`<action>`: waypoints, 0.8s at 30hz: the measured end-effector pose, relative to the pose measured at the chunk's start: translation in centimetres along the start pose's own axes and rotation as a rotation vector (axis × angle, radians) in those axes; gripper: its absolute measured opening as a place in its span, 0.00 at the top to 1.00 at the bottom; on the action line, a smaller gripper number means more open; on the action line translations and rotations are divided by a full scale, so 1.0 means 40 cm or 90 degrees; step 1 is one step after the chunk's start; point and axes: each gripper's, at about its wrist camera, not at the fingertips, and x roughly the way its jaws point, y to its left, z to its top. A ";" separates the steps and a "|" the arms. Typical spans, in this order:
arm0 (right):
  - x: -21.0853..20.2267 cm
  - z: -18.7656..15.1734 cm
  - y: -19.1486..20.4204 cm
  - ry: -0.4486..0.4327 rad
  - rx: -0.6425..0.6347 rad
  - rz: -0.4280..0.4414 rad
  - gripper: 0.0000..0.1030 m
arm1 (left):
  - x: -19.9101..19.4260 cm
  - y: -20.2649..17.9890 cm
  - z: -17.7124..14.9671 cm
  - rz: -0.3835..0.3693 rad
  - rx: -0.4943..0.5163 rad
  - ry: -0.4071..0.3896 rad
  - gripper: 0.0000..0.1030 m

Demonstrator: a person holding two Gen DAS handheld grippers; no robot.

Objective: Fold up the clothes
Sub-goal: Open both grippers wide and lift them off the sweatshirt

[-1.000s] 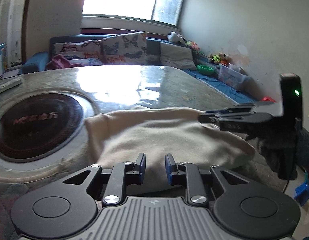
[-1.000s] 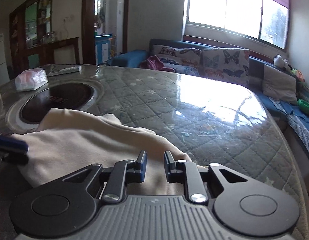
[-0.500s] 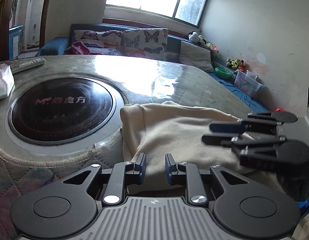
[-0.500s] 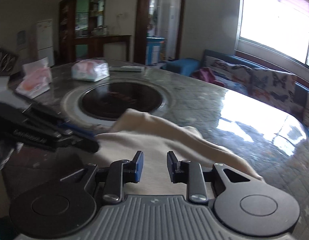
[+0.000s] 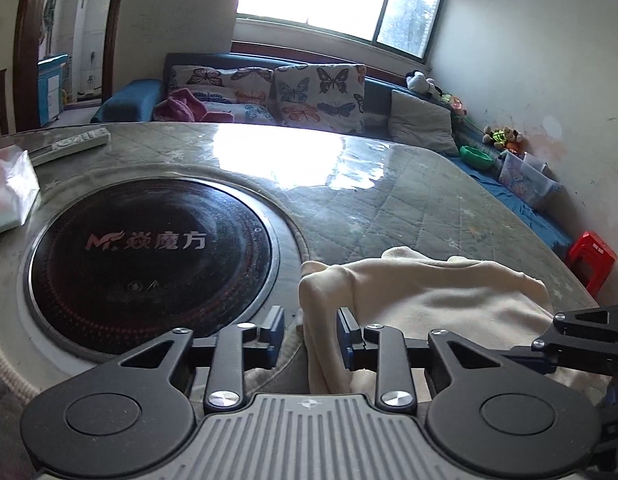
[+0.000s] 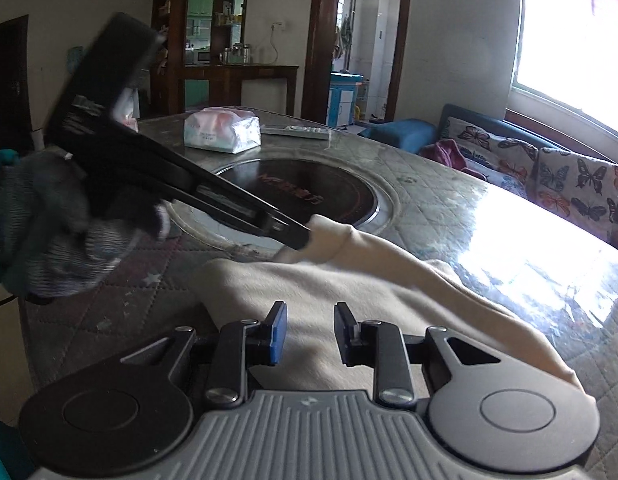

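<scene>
Left gripper [image 5: 310, 334] jaws part-open, a raised fold of the cream garment [image 5: 429, 292] between the pads but no clear pinch (right-wrist view shows its tips at that fold). Right gripper [image 6: 310, 332] also part-open, empty, hovering over the garment, which lies bunched on the quilted table [image 5: 389, 208] beside the round black cooktop [image 5: 153, 256]. Farther: tissue pack [image 6: 221, 130], remote [image 6: 297, 131], sofa [image 5: 269, 92].

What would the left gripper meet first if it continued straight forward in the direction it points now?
Probably the cream garment: a raised fold of it already stands between the open fingers of the left gripper. Whether they touch it is unclear.
</scene>
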 end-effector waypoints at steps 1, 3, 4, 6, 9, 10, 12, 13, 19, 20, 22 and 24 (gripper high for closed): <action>0.002 0.002 0.002 -0.002 -0.002 0.005 0.76 | 0.006 0.000 0.005 -0.002 0.005 0.004 0.92; 0.007 0.005 0.005 -0.005 -0.006 0.015 0.76 | 0.009 -0.001 0.014 -0.007 0.016 0.004 0.94; 0.011 0.006 0.009 -0.006 -0.011 0.019 0.76 | 0.005 -0.003 0.019 -0.011 0.023 0.000 0.95; 0.020 0.009 0.020 -0.007 -0.024 0.029 0.76 | -0.002 -0.008 0.029 -0.017 0.038 -0.010 0.95; 0.037 0.008 0.034 0.002 -0.039 0.046 0.76 | 0.005 -0.009 0.030 -0.013 0.049 -0.010 0.95; 0.041 0.007 0.038 0.005 -0.042 0.049 0.76 | 0.010 -0.008 0.029 -0.009 0.051 -0.008 0.95; 0.038 0.005 0.043 0.005 -0.043 0.049 0.75 | 0.031 0.001 0.018 0.002 0.050 0.007 0.95; 0.036 0.004 0.045 0.004 -0.044 0.049 0.75 | 0.041 0.006 0.011 0.007 0.047 0.014 0.94; 0.028 -0.002 0.061 0.004 -0.048 0.048 0.75 | 0.025 0.014 0.013 0.007 0.030 0.010 0.87; 0.026 -0.003 0.064 0.004 -0.049 0.048 0.75 | 0.018 0.012 0.013 0.007 0.028 0.009 0.85; 0.016 -0.006 0.062 0.003 -0.043 0.045 0.73 | 0.002 0.006 0.013 0.007 0.025 0.004 0.74; 0.004 -0.010 0.059 0.003 -0.036 0.041 0.67 | -0.011 -0.003 0.008 0.012 0.025 0.002 0.59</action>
